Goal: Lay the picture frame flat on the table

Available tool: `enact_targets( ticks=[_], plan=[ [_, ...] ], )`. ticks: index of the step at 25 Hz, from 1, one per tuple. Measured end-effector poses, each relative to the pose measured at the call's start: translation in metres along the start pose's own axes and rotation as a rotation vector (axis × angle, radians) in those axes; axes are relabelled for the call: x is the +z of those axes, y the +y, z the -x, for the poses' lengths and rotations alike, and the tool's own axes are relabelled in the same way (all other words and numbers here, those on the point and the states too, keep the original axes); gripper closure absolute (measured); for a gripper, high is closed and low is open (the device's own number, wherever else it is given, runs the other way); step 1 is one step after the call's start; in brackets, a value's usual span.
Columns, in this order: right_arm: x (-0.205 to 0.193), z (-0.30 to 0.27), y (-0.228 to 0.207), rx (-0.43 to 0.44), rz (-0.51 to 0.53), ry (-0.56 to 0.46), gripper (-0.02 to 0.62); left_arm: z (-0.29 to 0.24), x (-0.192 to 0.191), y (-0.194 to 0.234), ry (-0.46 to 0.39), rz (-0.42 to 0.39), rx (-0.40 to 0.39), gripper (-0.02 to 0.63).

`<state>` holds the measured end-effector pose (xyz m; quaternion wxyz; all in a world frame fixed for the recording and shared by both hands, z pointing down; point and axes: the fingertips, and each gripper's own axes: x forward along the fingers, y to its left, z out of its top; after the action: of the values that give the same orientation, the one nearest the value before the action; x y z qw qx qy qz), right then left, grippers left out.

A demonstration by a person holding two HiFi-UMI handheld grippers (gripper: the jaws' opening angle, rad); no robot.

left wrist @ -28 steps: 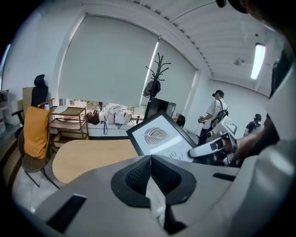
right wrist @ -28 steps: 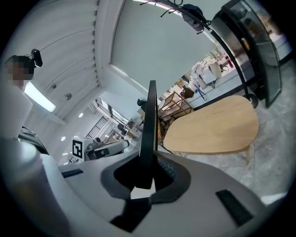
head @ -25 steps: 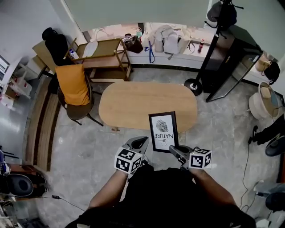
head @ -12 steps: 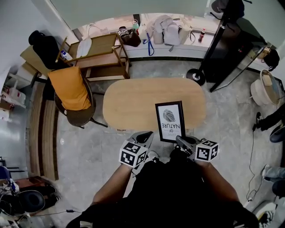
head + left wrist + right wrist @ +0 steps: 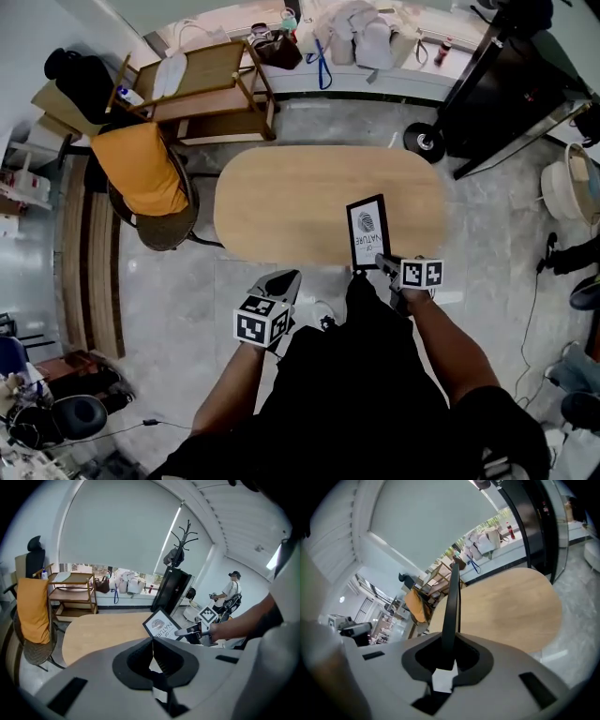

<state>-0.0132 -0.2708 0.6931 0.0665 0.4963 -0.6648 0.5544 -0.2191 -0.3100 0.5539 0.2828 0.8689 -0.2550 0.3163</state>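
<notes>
The black-rimmed rectangular picture frame with a white fingerprint print [image 5: 367, 232] is not yet lying down: it is held in the air, steeply tilted, over the near right part of the oval light-wood table [image 5: 281, 206]. Its printed face is turned up toward the head camera. The right gripper [image 5: 380, 261] has its jaws clamped on the frame's near lower edge, and its own view shows why the grip sits there. The frame [image 5: 451, 606] runs edge-on straight out from between the jaws of the right gripper [image 5: 449, 644], so the whole panel projects forward over the tabletop [image 5: 511, 606]. From that hold, a tip of the wrist would probably be enough to bring the back down onto the wood. Whether the far edge already touches the table cannot be told from any view. The left gripper [image 5: 284, 281] hangs short of the table's near edge, well apart from the frame, with its jaws [image 5: 152, 653] pressed together on nothing. It seems kept back simply to stay out of the way, since one grip carries so light a thing. From its view the frame [image 5: 161, 626] shows slanted beside the table's right end. The tabletop is bare, so the frame has room to land anywhere on it.
</notes>
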Motion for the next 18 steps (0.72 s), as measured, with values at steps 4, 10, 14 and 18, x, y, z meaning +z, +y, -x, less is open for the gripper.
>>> enact_targets(
  ticks=[4, 10, 14, 18],
  plan=[
    [0.014, -0.052, -0.079, -0.112, -0.056, 0.105, 0.561, -0.024, 0.018, 0.019, 0.03, 0.053, 0.049, 0.6],
    [0.065, -0.104, -0.149, -0.122, -0.199, 0.097, 0.561, -0.072, 0.042, 0.024, 0.075, 0.113, 0.092, 0.601],
    [0.096, -0.137, -0.171, -0.039, -0.249, 0.054, 0.561, -0.097, 0.046, 0.021, 0.131, 0.127, 0.11, 0.601],
    [0.096, -0.166, -0.193, 0.027, -0.284, 0.076, 0.56, -0.113, 0.05, 0.03, 0.163, 0.149, 0.147, 0.601]
  ],
)
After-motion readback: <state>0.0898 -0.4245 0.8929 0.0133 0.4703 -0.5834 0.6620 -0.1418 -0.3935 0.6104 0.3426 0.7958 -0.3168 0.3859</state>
